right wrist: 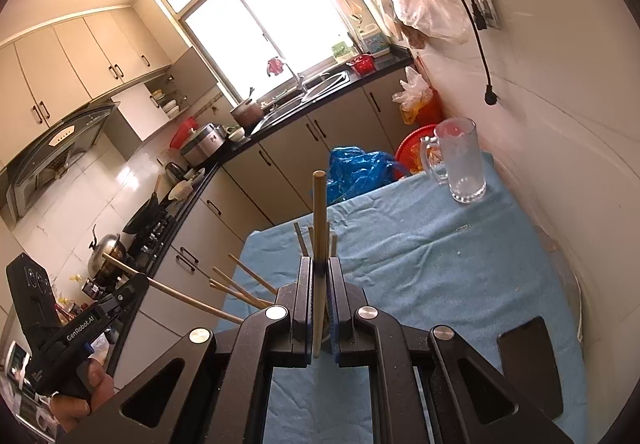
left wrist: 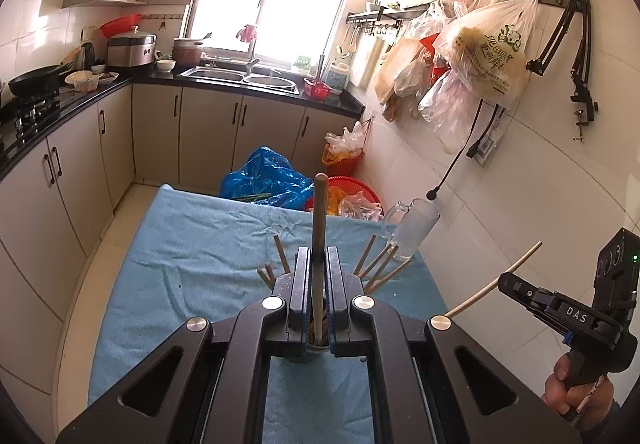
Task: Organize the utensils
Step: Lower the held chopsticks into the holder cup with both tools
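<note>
My left gripper [left wrist: 319, 256] is shut on a brown wooden chopstick [left wrist: 320, 219] that stands upright between its fingers. Several more chopsticks [left wrist: 380, 264] fan out of a holder hidden under the gripper. My right gripper [right wrist: 319, 264] is shut on a pale chopstick [right wrist: 319, 215], also upright. In the left wrist view the right gripper [left wrist: 504, 280] shows at the right, holding that pale chopstick [left wrist: 496, 280]. In the right wrist view the left gripper [right wrist: 140, 280] shows at the left with its chopstick [right wrist: 176, 294]. More chopsticks [right wrist: 240, 286] stick out beside it.
A blue cloth [left wrist: 200, 244] covers the table. A clear glass mug [right wrist: 460, 163] stands at the far right corner by the tiled wall. A black phone [right wrist: 528, 364] lies on the cloth near right. Blue bag [left wrist: 264, 179] and red basket [left wrist: 360, 187] sit beyond the table.
</note>
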A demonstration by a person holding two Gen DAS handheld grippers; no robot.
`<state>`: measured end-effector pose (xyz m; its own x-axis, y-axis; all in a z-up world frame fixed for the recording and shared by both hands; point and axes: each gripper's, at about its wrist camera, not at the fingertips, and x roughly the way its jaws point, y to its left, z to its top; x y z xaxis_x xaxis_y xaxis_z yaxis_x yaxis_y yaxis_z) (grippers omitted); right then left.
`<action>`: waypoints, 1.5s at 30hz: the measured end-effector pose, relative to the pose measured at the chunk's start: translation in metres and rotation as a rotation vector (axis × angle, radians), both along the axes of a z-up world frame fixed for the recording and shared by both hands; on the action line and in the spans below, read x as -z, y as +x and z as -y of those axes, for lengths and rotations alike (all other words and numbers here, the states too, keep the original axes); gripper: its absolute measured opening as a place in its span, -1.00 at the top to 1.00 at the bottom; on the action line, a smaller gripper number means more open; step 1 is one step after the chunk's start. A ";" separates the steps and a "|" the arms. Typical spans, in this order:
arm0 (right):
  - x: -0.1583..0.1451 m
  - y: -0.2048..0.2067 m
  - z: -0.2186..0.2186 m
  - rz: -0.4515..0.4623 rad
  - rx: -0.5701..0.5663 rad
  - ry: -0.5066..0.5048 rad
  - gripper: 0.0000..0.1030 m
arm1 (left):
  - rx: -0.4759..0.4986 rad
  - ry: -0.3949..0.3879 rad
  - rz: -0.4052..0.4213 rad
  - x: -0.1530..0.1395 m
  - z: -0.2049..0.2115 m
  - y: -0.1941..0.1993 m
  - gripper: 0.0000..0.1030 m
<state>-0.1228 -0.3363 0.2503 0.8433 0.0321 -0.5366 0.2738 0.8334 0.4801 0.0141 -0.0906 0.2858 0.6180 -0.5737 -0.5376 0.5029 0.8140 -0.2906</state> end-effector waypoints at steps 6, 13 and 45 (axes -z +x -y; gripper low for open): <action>-0.005 0.014 0.000 0.007 -0.009 -0.013 0.87 | 0.003 -0.003 0.000 -0.001 0.008 0.006 0.89; -0.007 0.040 -0.003 0.005 -0.018 -0.042 0.87 | 0.007 0.016 -0.008 0.010 0.018 0.013 0.89; 0.046 0.089 -0.009 -0.113 -0.051 -0.079 0.87 | 0.008 0.094 -0.052 0.051 0.036 0.025 0.89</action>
